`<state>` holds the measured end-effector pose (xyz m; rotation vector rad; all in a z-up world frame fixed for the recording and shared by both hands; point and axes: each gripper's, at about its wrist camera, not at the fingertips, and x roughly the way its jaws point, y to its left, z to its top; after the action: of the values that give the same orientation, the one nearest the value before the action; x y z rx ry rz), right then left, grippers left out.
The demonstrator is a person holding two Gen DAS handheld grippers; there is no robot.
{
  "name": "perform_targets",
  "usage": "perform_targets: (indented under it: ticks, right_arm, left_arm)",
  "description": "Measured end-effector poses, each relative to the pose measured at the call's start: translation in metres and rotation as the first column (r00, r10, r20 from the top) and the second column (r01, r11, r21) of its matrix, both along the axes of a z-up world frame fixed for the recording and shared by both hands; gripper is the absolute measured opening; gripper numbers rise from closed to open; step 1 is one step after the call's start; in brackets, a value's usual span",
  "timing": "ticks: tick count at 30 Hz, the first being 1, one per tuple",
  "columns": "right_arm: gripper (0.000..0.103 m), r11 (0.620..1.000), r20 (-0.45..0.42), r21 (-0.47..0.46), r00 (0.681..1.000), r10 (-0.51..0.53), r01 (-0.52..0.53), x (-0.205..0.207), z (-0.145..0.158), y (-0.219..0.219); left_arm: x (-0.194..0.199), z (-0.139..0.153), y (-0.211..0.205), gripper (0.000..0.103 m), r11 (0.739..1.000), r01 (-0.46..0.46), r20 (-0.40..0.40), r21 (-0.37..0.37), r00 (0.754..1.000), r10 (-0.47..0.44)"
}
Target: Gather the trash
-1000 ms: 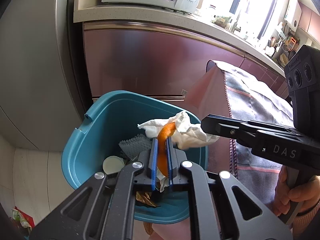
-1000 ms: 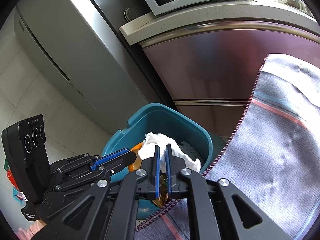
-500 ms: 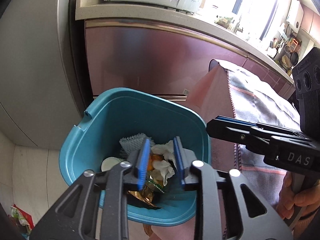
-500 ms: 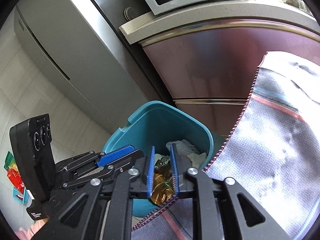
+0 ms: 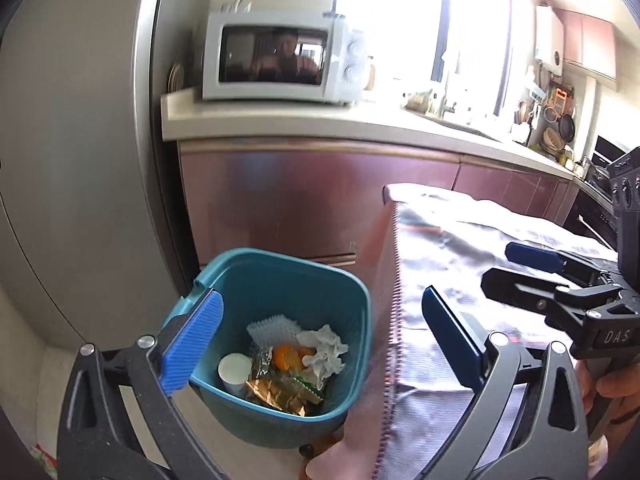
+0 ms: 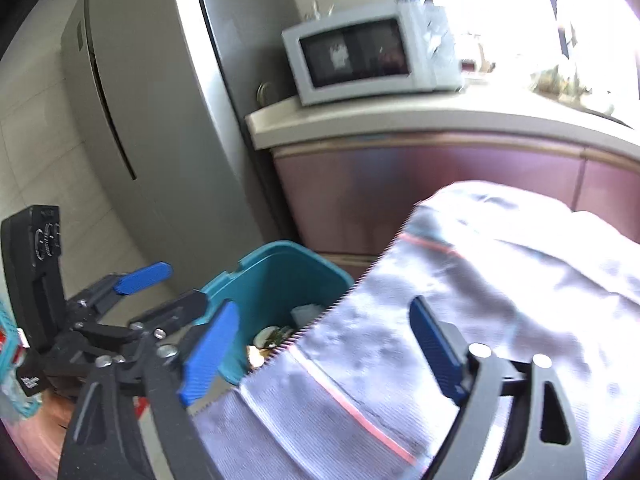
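The left tool (image 5: 320,332) is opening, its blue pads spread wide with nothing between them. The right tool (image 6: 322,350) is opening too, equally empty, above the striped cloth (image 6: 460,320) covering the desk. Below the left tool, a teal bin (image 5: 280,276) on the floor holds a crumpled tissue (image 5: 326,350), orange peel (image 5: 286,356), foil wrappers (image 5: 280,394) and a white cup (image 5: 234,368). Behind stand maroon cabinets (image 5: 280,200) and a microwave (image 5: 276,60).

Low in the left wrist frame we see the teal bin (image 5: 280,280) standing upright and open, holding a crumpled white tissue (image 5: 326,348), orange peel (image 5: 286,357), a foil wrapper (image 5: 280,392) and a white cup (image 5: 233,368).
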<state>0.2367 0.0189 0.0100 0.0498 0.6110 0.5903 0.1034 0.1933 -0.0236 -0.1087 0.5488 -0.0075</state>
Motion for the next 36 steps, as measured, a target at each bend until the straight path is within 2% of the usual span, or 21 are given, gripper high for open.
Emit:
perform_targets:
  ticks: [2,6,12,16,19,28,36]
  right_arm:
    - [0.096,0.998,0.053,-0.020,0.997,-0.053,0.054,-0.015,0.005,-0.013]
    - [0.096,0.985,0.133,-0.027,0.978,-0.163,0.168,-0.044,0.008,-0.042]
    - [0.096,0.946,0.246,-0.031,0.920,-0.305,0.322,-0.085,0.009,-0.085]
    - [0.096,0.916,0.291,0.001,0.876,-0.385,0.402,-0.108,0.010,-0.109]
    - [0.096,0.900,0.308,0.015,0.854,-0.418,0.435,-0.120,0.008,-0.119]
    - [0.096,0.879,0.339,0.062,0.818,-0.465,0.474,-0.146,0.006,-0.135]
    - [0.096,0.875,0.351,0.077,0.808,-0.473,0.478,-0.153,0.006,-0.139]
  left_arm:
    - [-0.011,0.008,-0.009,0.098,1.000,-0.001,0.039,0.011,0.999,0.001]
    - [-0.033,0.018,-0.031,0.098,1.000,-0.002,0.108,0.015,0.994,0.001]
    - [-0.062,0.030,-0.069,0.098,0.999,0.002,0.195,0.053,0.981,-0.013]
    - [-0.078,0.036,-0.091,0.098,0.998,0.016,0.234,0.067,0.972,-0.032]
    - [-0.085,0.036,-0.101,0.098,0.998,0.024,0.251,0.065,0.967,-0.040]
    - [-0.100,0.035,-0.119,0.098,0.996,0.012,0.308,0.092,0.951,-0.040]
    - [-0.103,0.036,-0.124,0.098,0.994,0.012,0.341,0.106,0.939,-0.048]
